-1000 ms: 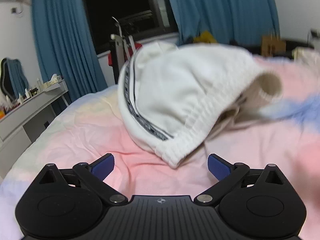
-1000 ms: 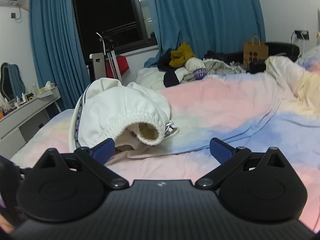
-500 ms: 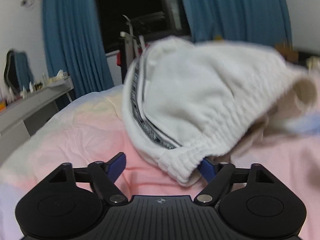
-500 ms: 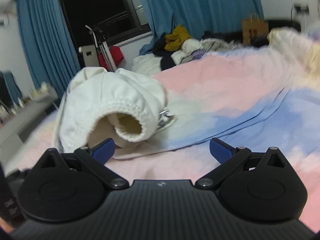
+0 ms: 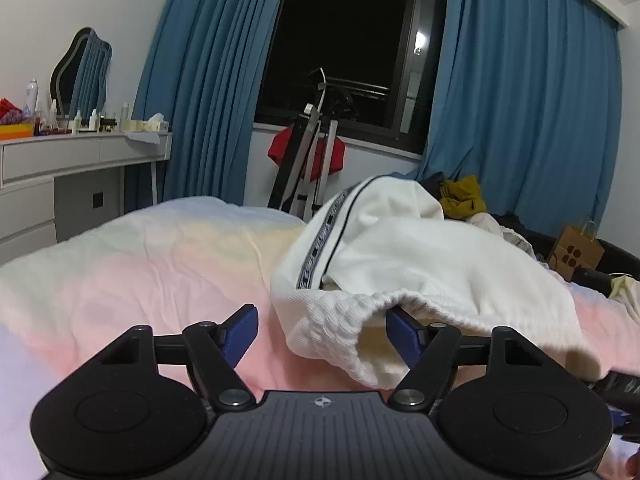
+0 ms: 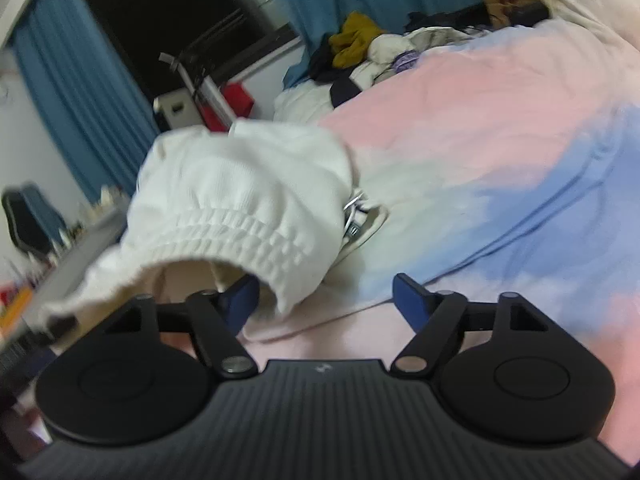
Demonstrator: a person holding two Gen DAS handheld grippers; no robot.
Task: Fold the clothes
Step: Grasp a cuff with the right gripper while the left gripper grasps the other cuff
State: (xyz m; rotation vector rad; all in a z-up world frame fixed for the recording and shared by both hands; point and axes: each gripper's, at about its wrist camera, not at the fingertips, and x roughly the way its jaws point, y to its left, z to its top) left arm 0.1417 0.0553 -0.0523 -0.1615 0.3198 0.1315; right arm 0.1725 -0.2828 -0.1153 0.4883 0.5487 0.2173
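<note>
A white garment with a ribbed elastic hem and a dark patterned side stripe lies bunched on the pink and blue bedspread. My left gripper is open, and the ribbed hem lies between its blue fingers. In the right wrist view the same garment shows its ribbed hem hanging over the left blue finger of my right gripper, which is open. The right view is blurred.
A pile of clothes lies at the far end of the bed. A paper bag stands at the right. A white dresser with bottles and a mirror stands at the left. Blue curtains and a folded rack stand by the window.
Both grippers have moved forward to the garment's ribbed hem, which now lies between the left gripper's fingers and over the right gripper's left finger. Both cameras have tilted.
</note>
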